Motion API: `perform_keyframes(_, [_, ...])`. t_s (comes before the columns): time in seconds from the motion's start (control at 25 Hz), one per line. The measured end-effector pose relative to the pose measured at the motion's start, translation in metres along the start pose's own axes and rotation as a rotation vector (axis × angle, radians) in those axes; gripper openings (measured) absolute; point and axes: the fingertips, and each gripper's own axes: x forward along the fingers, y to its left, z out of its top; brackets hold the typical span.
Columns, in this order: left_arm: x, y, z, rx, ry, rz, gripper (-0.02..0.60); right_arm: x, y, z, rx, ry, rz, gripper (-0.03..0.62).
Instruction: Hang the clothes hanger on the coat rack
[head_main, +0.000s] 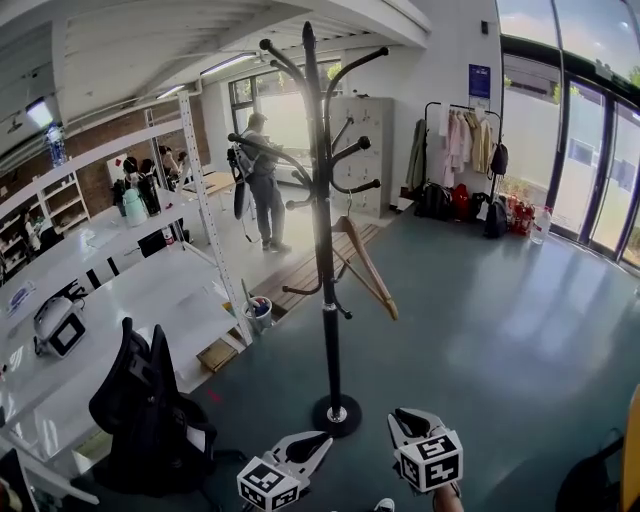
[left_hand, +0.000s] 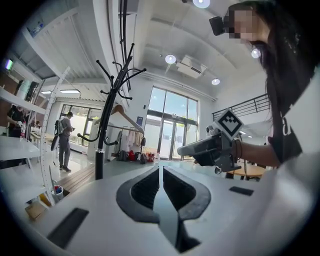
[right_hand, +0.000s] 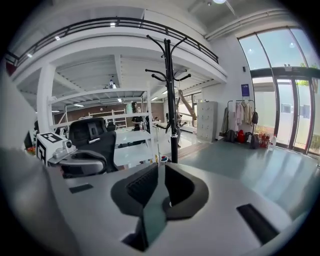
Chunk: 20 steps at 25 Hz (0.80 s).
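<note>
Where the head view ends at its lower edge, two grippers show side by side, each with one marker cube on it. The left gripper (head_main: 318, 440) has its tongs pressed together in its own view, with nothing between them. The right gripper (head_main: 400, 416) likewise has its tongs drawn narrow, the tips meeting or very nearly so, and holds nothing. Just beyond them on the grey floor (head_main: 500, 330) stands one black coat rack (head_main: 326, 260), its round base (head_main: 337, 414) a little ahead of both grippers. One wooden clothes hanger (head_main: 366, 262) is already hung on a lower hook on the rack's right side, tilted, with its lower end swung away from the pole. No gripper touches it. To the left, near the rack's base, is one black office chair (head_main: 150, 405), beside a row of white tables (head_main: 160, 290), with one small bucket (head_main: 258, 312) at a table leg. Farther off, one person (head_main: 262, 180) stands on a strip of wooden flooring. Against the far wall are one grey locker cabinet (head_main: 368, 150) and one garment rail (head_main: 462, 140) full of clothes, beside tall glass doors (head_main: 600, 160).
</note>
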Motion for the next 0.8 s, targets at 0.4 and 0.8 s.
perform_keyframes(0.4, [-0.004, -0.063, 0.006, -0.015, -0.061, 0.078, 0.009, -0.053, 0.015, -0.024, -0.077, 0.011, 0.094, 0.009])
perform_keyframes(0.8, [0.002, -0.185, -0.026, -0.061, -0.060, 0.130, 0.009, -0.155, -0.003, -0.094, -0.095, 0.045, 0.166, 0.009])
